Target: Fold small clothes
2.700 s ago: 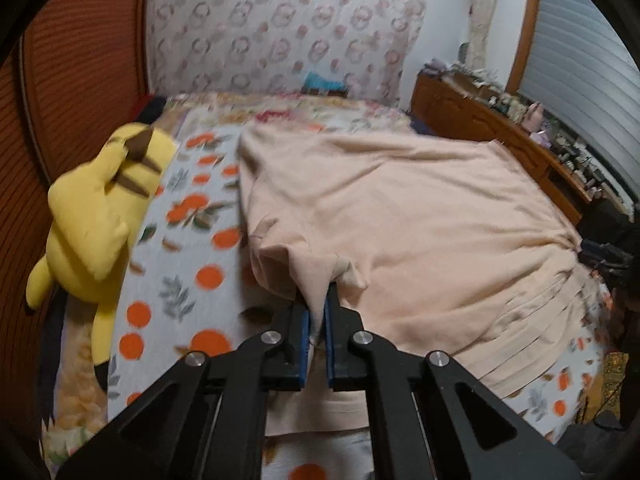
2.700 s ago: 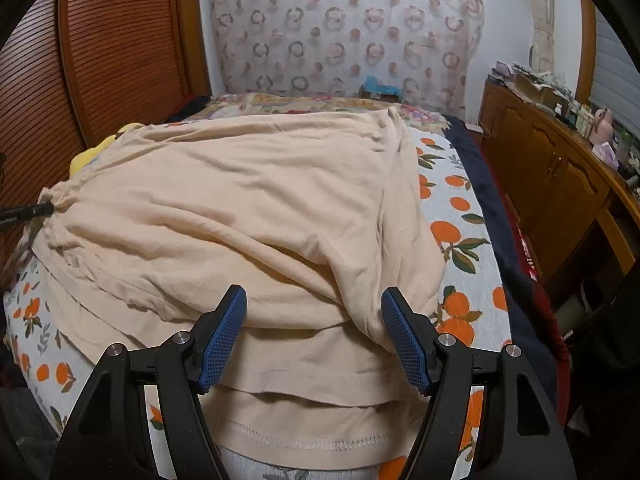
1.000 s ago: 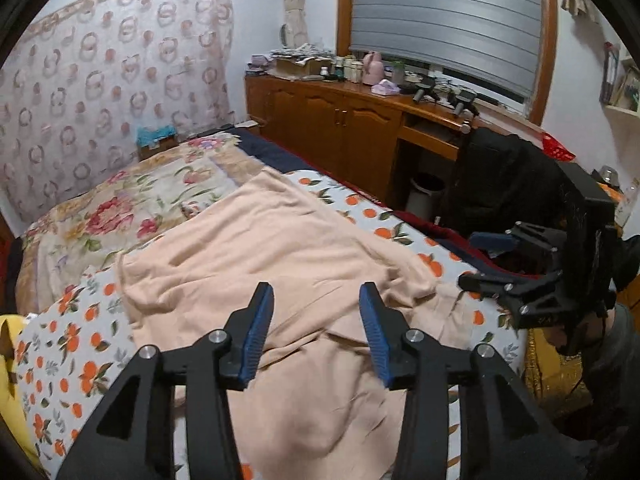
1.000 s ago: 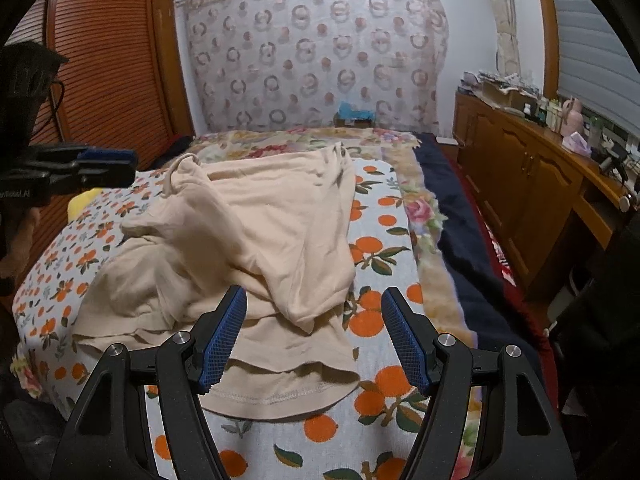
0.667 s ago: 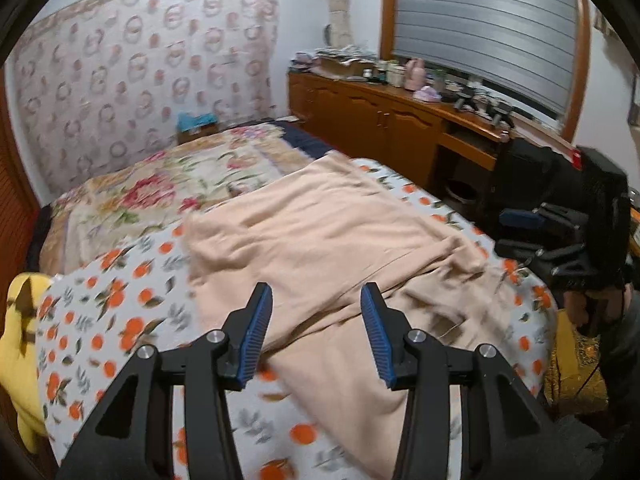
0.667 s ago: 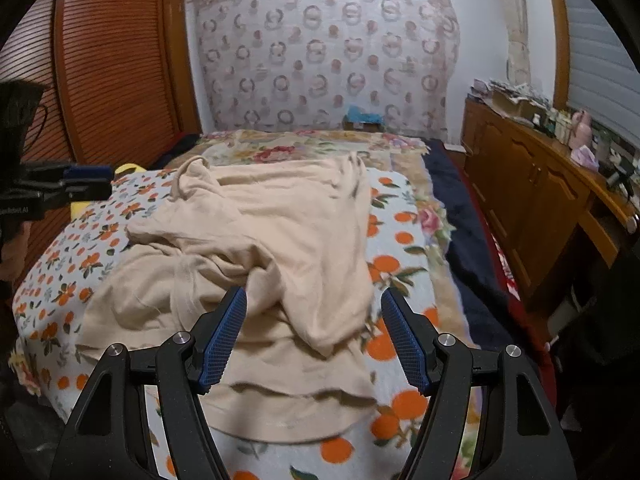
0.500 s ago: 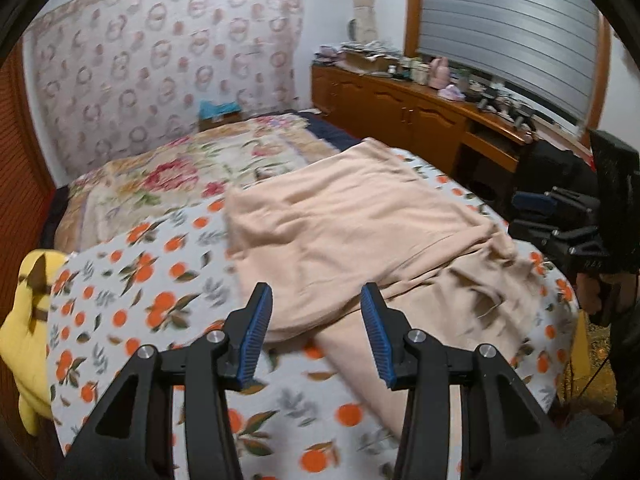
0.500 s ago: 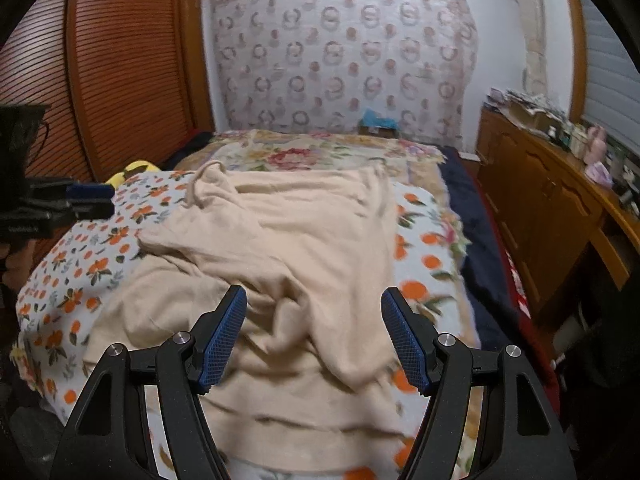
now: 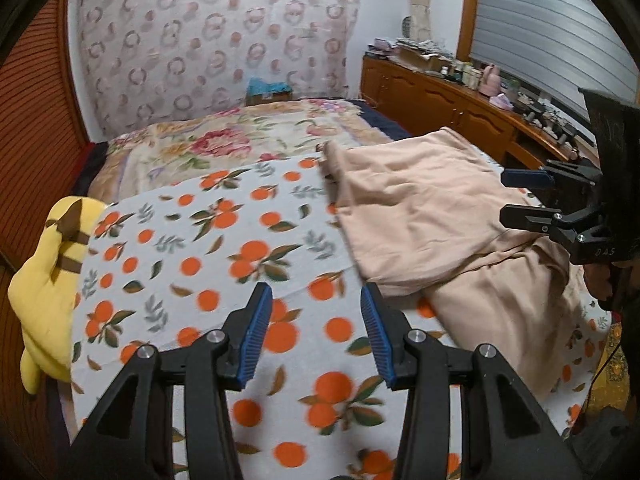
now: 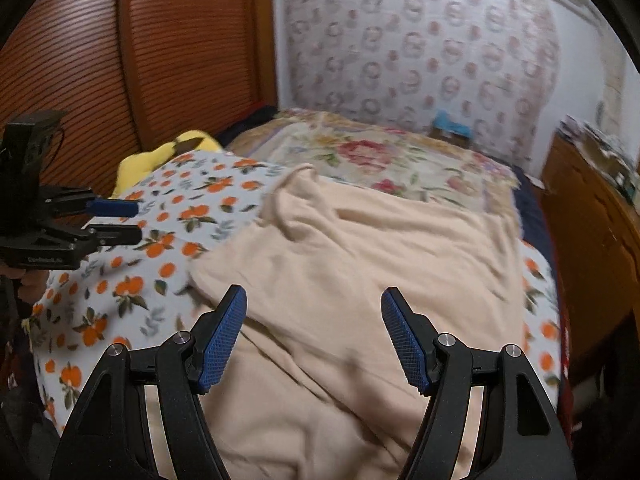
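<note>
A peach-coloured garment (image 10: 360, 272) lies rumpled and partly doubled over on the orange-print bedspread (image 9: 208, 256). In the left wrist view the garment (image 9: 416, 208) sits to the right. My left gripper (image 9: 316, 328) is open above bare bedspread, nothing between its blue pads. My right gripper (image 10: 314, 332) is open wide over the garment's near part, holding nothing. Each gripper shows in the other's view: the right gripper (image 9: 520, 196) at the right edge, the left gripper (image 10: 120, 220) at the left edge over the bedspread.
A yellow plush toy (image 9: 48, 272) lies at the bed's left edge beside the wooden louvred doors (image 10: 80, 60). A floral quilt (image 9: 224, 144) covers the far bed. A cluttered wooden dresser (image 9: 460, 96) runs along the right. A person's hand (image 9: 600, 280) holds the right gripper.
Both grippers have swung leftward across the bed, open and empty throughout. The left gripper's view went from over the garment to over bare bedspread. The right one came closer over the garment.
</note>
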The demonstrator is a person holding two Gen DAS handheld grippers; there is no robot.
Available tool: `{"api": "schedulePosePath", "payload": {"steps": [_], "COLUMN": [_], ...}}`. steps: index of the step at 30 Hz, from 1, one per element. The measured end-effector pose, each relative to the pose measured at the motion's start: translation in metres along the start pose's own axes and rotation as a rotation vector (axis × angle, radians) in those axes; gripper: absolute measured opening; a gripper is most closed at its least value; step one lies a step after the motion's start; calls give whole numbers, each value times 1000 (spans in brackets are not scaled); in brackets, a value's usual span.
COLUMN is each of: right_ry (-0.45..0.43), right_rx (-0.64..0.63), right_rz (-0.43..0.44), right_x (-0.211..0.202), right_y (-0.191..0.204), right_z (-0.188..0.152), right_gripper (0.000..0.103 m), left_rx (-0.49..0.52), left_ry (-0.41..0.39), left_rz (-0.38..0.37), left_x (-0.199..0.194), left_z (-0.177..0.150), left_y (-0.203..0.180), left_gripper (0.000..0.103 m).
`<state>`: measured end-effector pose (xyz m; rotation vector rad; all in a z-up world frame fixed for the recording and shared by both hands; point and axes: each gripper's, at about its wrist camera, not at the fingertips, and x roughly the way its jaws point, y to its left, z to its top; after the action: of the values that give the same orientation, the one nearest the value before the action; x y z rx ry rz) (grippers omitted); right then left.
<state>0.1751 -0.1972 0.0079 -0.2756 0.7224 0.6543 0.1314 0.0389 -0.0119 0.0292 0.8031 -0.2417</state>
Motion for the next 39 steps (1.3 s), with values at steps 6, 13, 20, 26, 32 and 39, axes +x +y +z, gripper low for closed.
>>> {"api": "schedulePosePath", "payload": {"steps": [6, 13, 20, 26, 32, 39], "right_ry": [59, 152, 200, 239, 211, 55], "right_rx": [-57, -134, -159, -199, -237, -65], "right_rz": [81, 138, 155, 137, 75, 97], "right_x": [38, 74, 93, 108, 109, 56], "right_y": [27, 54, 64, 70, 64, 3], "right_z": [17, 18, 16, 11, 13, 45], "right_gripper": [72, 72, 72, 66, 14, 4], "left_rx": [-23, -46, -56, -55, -51, -38], "left_ry": [2, -2, 5, 2, 17, 34], "left_rz": [17, 20, 6, 0, -4, -23], "left_x": [-2, -4, -1, 2, 9, 23], "left_z": [-5, -10, -11, -10, -5, 3], "left_y": [19, 35, 43, 45, 42, 34], "left_gripper": [45, 45, 45, 45, 45, 45]}}
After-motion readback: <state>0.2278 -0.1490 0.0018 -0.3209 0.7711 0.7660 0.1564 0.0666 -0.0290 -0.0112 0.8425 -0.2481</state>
